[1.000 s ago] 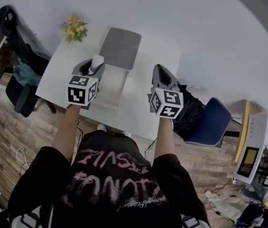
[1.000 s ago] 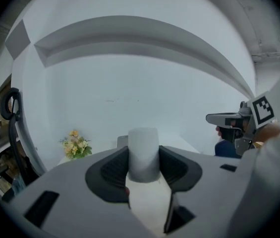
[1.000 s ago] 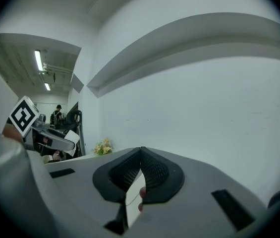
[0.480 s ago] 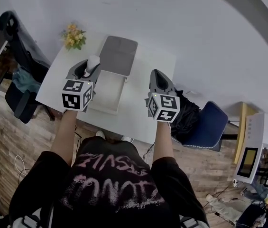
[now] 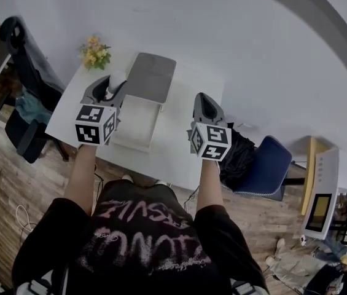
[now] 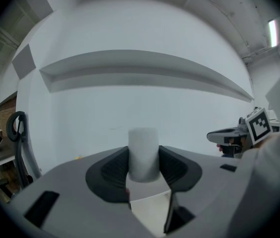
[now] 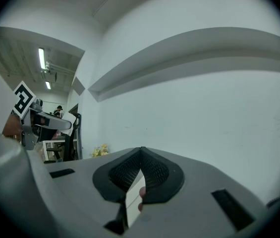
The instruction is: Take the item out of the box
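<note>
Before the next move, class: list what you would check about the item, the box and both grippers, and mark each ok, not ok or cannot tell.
1. Grip on the white cylinder: ok; the left gripper's pads press on both its sides.
2. Cylinder out of the box: ok; only wall shows behind it in the left gripper view.
3. Right gripper free: ok; jaws together, nothing between them.
4. Lid out of the way: ok; it lies folded back on the table.
5. Box empty: cannot tell; the left gripper covers part of it.
</note>
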Available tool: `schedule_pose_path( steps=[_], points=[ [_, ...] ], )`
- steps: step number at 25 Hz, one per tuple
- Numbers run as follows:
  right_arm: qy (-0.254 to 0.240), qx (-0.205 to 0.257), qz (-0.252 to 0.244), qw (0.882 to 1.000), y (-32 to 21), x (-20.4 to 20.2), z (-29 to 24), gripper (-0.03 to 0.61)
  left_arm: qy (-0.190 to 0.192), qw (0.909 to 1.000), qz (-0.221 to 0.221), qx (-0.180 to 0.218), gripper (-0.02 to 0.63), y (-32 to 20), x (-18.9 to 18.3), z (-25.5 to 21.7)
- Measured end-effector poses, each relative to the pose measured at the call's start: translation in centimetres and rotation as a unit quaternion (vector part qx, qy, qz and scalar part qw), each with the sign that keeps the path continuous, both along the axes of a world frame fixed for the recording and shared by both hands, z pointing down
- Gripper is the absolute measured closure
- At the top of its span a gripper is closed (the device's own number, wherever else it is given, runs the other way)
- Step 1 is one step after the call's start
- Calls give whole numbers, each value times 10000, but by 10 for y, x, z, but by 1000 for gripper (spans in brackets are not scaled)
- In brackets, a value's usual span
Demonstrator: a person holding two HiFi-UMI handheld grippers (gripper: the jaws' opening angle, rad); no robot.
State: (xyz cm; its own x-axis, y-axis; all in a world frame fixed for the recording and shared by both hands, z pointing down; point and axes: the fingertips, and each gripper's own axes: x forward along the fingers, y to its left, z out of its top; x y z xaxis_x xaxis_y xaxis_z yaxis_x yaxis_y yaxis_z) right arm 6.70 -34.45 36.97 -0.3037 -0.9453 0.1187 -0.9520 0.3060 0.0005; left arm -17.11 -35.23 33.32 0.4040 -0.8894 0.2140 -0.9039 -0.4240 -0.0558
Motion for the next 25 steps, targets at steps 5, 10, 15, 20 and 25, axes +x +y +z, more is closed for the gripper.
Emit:
schedule_pose_path(
  steps=[5,10,15,20,25],
  points=[
    [-6,69,81,9999,-1,4,-4,569,99,9999,15,115,434,-2,0,-7],
    [-1,92,73,9999,-4,6,-6,569,139,9997,-7,215,434,-4,-3,-16],
    [19,119,88,9999,-7,7,-9,569,247,9995,-34,207,434,-8,-7,-18],
    [5,148,64,9999,-10,5,-10,571,202,9995,-26,240,434,-9,-7,-16],
    [7,175,50,9998,-10,3,-13,571,219,9995,-23,236,434,-9,-7,-16]
  ],
)
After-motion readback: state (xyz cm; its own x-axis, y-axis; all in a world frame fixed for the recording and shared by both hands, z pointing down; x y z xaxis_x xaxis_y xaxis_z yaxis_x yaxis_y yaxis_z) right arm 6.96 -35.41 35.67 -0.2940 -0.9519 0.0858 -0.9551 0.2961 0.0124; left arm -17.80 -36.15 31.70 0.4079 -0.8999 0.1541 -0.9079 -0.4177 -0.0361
